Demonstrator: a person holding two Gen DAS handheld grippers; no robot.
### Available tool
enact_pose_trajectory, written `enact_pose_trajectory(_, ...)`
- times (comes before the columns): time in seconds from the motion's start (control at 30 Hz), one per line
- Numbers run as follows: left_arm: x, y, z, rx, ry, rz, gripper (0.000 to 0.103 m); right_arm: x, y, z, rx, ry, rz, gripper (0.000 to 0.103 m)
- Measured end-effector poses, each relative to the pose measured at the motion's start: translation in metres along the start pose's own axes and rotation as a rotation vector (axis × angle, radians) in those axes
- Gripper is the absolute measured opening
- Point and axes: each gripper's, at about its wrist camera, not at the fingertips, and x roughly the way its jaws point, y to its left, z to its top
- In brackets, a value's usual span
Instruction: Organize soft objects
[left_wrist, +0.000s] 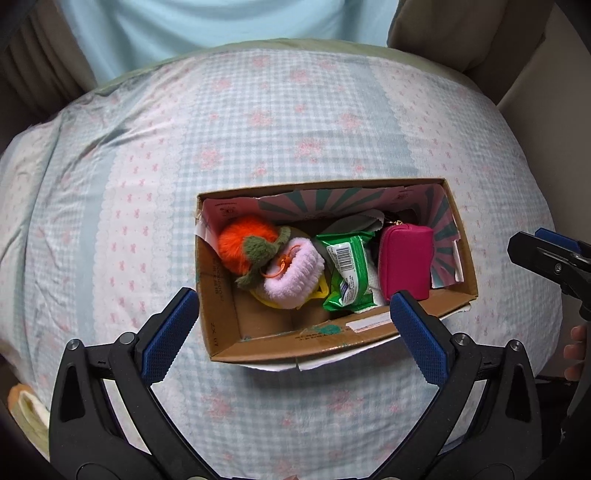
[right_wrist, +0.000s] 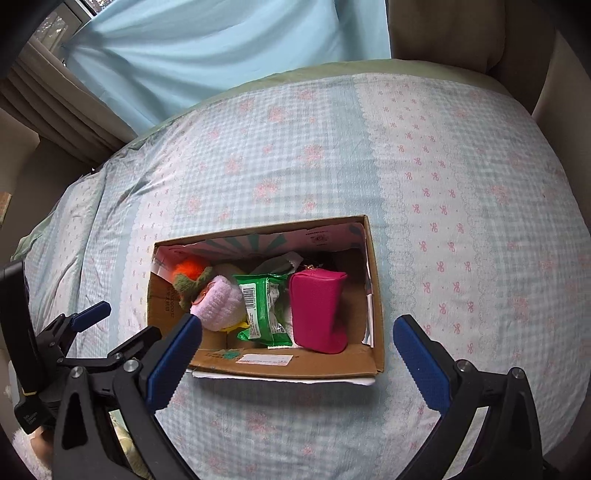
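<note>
Right now both claws are hanging wide above a bed, with nothing between their blue pads. The left claw (left_wrist: 293, 332) is filling the lower part of the left wrist view, and the right claw (right_wrist: 297, 360) is doing the same in the right wrist view; each is also showing at the edge of the other's frame.

Sitting on the bedspread (left_wrist: 258, 122), a blue-checked cloth with pink bows, is an open cardboard box (left_wrist: 255, 343). It is lying in the lower middle of both frames, with its long axis running left to right across the picture and tilting slightly in each view. Its open top is facing up toward the cameras.

Inside, four soft things are lying in a row along that long axis. At the left end an orange fluffy toy (left_wrist: 245, 240) with green knitted leaves is resting against the box wall. Touching it on the right is a lilac fuzzy pouch (left_wrist: 293, 273), with something yellow showing under it. Next a green packet (left_wrist: 349, 273) is standing on edge, with its long side running from the far wall toward the near wall. At the right end a pink zip pouch (left_wrist: 406, 258) is also standing upright, its zip end pointing toward the far wall.

Light blue curtains are hanging in the upper part of both frames.
</note>
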Motion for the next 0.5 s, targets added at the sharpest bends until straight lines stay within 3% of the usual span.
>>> enact_pose_trajectory(0.3, -0.154, -0.033, -0.006, -0.084, -0.282, -0.007, 0.103, -0.145, 0.002, -0.009, -0.153, -0.208, -0.055, 0.103)
enact_pose_trajectory(0.5, -0.248, -0.067, -0.019, -0.071, -0.465, -0.007, 0.103, -0.243, -0.003, -0.028, -0.175, -0.374, -0.085, 0.103)
